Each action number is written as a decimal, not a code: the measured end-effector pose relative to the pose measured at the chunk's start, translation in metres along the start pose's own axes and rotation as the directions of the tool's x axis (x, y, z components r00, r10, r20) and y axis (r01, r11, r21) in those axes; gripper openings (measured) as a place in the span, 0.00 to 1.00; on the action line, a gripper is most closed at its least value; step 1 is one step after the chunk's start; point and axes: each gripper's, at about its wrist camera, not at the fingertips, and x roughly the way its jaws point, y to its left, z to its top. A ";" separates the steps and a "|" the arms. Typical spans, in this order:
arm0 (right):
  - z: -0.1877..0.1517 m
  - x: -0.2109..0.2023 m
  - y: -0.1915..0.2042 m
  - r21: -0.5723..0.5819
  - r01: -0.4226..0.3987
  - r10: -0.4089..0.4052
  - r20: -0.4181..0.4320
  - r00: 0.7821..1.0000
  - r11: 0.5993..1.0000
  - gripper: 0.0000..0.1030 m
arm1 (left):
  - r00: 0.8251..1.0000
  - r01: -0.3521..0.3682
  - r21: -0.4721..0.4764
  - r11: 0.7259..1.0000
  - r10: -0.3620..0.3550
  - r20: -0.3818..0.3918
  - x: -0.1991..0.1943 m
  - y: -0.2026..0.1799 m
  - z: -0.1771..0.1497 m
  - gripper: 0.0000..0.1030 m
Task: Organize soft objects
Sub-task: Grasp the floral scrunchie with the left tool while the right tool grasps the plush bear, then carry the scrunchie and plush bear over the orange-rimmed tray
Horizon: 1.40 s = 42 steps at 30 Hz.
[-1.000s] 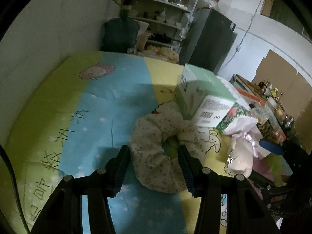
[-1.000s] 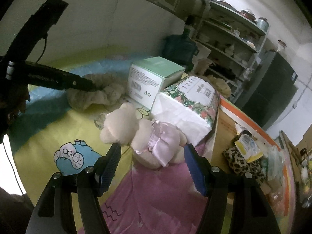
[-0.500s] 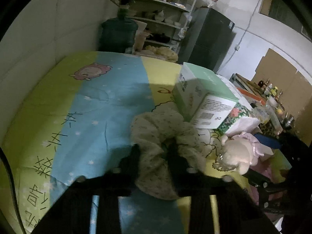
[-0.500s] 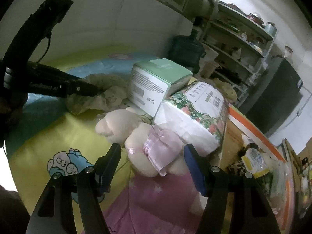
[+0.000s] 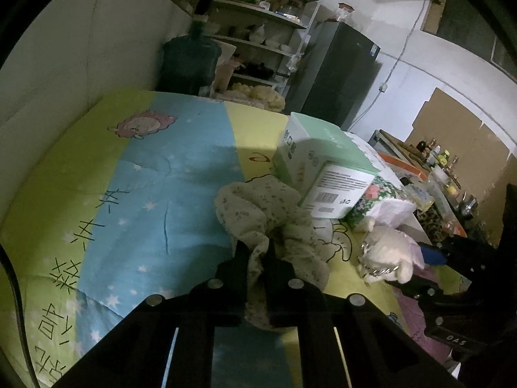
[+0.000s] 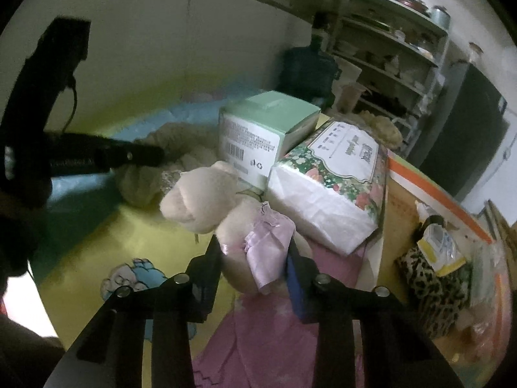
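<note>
A cream floral fabric ring (image 5: 258, 213) lies on the colourful cartoon quilt (image 5: 145, 194). My left gripper (image 5: 257, 252) is shut on its near rim, with cloth bunched between the jaws; it also shows in the right wrist view (image 6: 152, 155) at the cloth (image 6: 142, 184). A cream teddy bear in a pink dress (image 6: 226, 203) lies in front of the boxes. My right gripper (image 6: 255, 255) is shut on the bear's body at the dress. The bear also shows in the left wrist view (image 5: 387, 249).
A green-and-white carton (image 5: 320, 165) and a floral tissue pack (image 6: 332, 177) stand just behind the soft things. A side table with clutter (image 6: 452, 258) is to the right. A water jug (image 5: 190, 61), shelves (image 5: 258, 16) and a dark fridge (image 5: 339, 71) stand beyond the bed.
Both grippers went from open to shut: the left closed on the fabric ring's rim, the right moved in and closed on the bear's body.
</note>
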 end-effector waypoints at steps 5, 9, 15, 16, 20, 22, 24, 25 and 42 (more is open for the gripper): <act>0.003 -0.014 0.004 0.032 -0.008 0.007 0.038 0.999 0.999 0.36 | 1.000 0.004 0.012 1.000 -0.005 0.023 -0.007 -0.005 0.001 0.09; 0.003 -0.028 0.006 0.049 -0.011 0.007 0.069 0.998 0.999 0.36 | 0.999 0.006 0.016 1.000 -0.007 0.048 -0.017 -0.009 0.002 0.09; 0.004 -0.051 0.012 0.078 -0.008 -0.001 0.117 0.993 0.997 0.36 | 0.996 0.000 0.027 1.000 -0.002 0.091 -0.033 -0.012 0.007 0.09; 0.003 -0.055 0.012 0.081 -0.005 -0.005 0.123 0.992 0.997 0.36 | 0.995 -0.001 0.030 1.000 -0.002 0.099 -0.036 -0.014 0.007 0.09; 0.005 -0.068 0.013 0.091 0.008 -0.021 0.147 0.989 0.996 0.36 | 0.992 0.001 0.040 0.999 -0.007 0.128 -0.047 -0.020 0.011 0.09; 0.005 -0.074 0.011 0.095 0.015 -0.030 0.160 0.987 0.995 0.36 | 0.990 0.005 0.048 0.999 -0.012 0.142 -0.052 -0.024 0.014 0.09; 0.001 -0.082 0.010 0.101 0.022 -0.039 0.171 0.984 0.995 0.36 | 0.988 0.008 0.059 0.998 -0.017 0.153 -0.055 -0.030 0.016 0.09; 0.000 -0.085 0.008 0.105 0.025 -0.043 0.176 0.984 0.994 0.36 | 0.987 0.012 0.066 0.998 -0.023 0.160 -0.057 -0.034 0.018 0.09; -0.011 -0.120 -0.041 0.193 0.115 -0.160 0.235 0.959 0.974 0.36 | 0.966 0.096 0.192 0.977 -0.138 0.218 -0.065 -0.107 0.046 0.09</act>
